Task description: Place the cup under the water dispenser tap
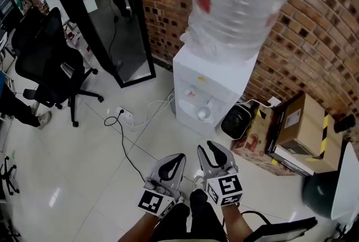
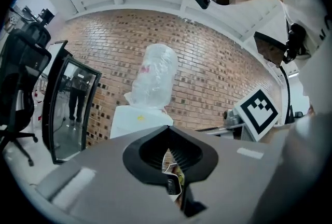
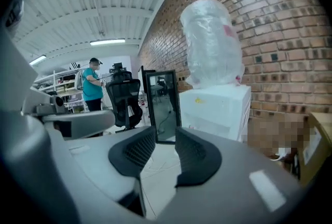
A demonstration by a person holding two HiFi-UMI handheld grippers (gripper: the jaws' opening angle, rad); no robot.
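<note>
The white water dispenser [image 1: 216, 75] stands against the brick wall with a big clear bottle [image 1: 241, 0] on top. A small white cup [image 1: 203, 113] sits in its front recess below the taps, seen from above. Both grippers hang near the bottom of the head view, well short of the dispenser. My left gripper [image 1: 170, 170] has its jaw tips touching with nothing held, and it [image 2: 167, 129] faces the dispenser [image 2: 140, 116]. My right gripper [image 1: 216, 157] shows a narrow gap between its jaws, and that gap [image 3: 165, 137] is empty. The dispenser [image 3: 218, 106] lies ahead to its right.
A black office chair [image 1: 47, 61] and a black-framed glass panel [image 1: 120, 33] stand left of the dispenser. A power strip with cables [image 1: 126, 115] lies on the white tiles. A black appliance [image 1: 238, 121] and cardboard boxes [image 1: 305, 126] sit to the right. A person [image 3: 93, 88] stands far off.
</note>
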